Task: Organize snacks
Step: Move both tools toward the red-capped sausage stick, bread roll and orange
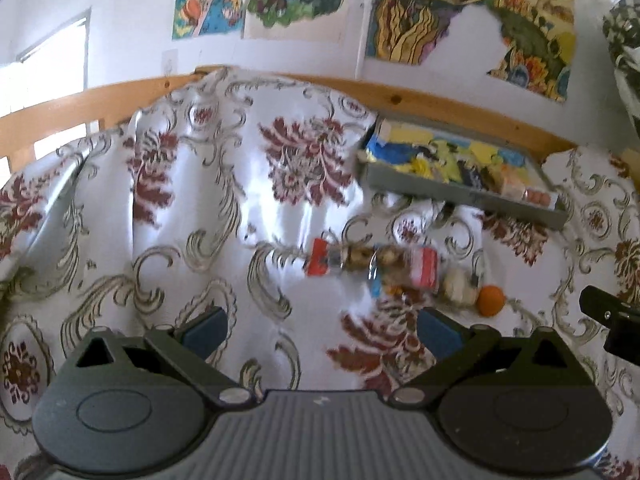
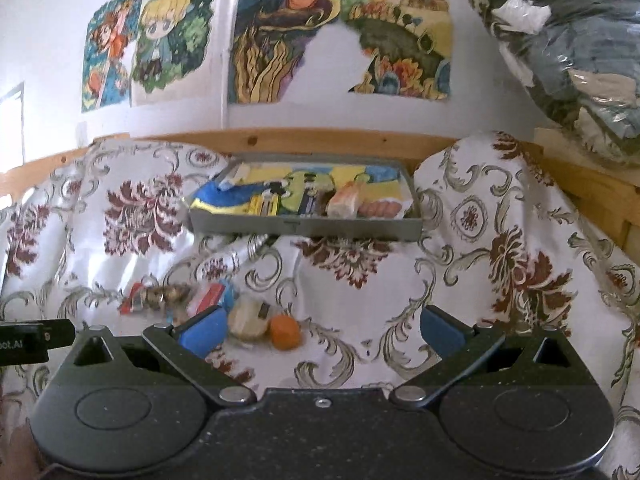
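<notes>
a home bedroom: floral white bedspread [image 1: 200, 208] in mid-frame, wooden bed rail [image 2: 320, 140] behind, cartoon posters [image 2: 152, 44] upper left.

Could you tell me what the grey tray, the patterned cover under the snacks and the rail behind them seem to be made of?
Grey tray: probably matte plastic or painted metal; flat, even grey walls without glare.
Patterned cover: woven fabric with a satin-like sheen; it folds, creases and shines where light hits it.
Rail: light varnished wood, likely pine; knots and grain show.
</notes>
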`<act>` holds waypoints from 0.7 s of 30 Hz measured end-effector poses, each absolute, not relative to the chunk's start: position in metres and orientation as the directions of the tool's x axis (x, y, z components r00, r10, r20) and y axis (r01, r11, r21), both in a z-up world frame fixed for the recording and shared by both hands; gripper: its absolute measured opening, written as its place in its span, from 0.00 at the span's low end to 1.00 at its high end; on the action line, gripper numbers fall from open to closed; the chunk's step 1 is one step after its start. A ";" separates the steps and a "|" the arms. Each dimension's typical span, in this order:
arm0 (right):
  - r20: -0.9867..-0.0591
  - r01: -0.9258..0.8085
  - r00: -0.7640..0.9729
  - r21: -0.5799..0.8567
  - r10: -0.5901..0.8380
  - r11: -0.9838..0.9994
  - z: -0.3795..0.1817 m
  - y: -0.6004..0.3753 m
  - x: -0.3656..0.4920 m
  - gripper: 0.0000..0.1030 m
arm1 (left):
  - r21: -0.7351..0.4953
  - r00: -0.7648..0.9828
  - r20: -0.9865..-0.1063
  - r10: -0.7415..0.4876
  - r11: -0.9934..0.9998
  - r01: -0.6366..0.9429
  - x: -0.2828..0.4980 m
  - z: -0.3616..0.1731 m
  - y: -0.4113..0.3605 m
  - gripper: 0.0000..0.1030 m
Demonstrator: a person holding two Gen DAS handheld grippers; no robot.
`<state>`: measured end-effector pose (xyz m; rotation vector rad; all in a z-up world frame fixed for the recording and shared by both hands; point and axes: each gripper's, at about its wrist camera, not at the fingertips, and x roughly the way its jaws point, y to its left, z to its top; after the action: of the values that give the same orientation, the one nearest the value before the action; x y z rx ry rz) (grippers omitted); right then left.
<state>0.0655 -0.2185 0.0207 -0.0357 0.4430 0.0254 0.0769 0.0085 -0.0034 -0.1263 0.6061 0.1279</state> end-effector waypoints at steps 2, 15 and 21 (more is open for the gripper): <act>-0.445 -0.045 0.895 -0.035 0.025 0.998 0.017 -0.215 0.066 0.99 | -0.075 0.804 -0.589 0.089 0.984 -0.164 0.078 -0.006 0.010 1.00; -0.503 -0.109 0.861 -0.049 0.070 0.993 0.004 -0.200 0.070 0.99 | -0.062 0.782 -0.616 0.102 0.982 -0.177 0.081 -0.010 0.015 1.00; -0.515 -0.125 0.853 -0.035 0.090 0.991 0.002 -0.195 0.071 0.99 | -0.051 0.775 -0.622 0.109 0.983 -0.179 0.082 -0.012 0.015 1.00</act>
<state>0.0713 -0.1954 0.0015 -0.0681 0.5379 0.1133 0.0821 0.0145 -0.0118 -0.1089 0.6661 0.1559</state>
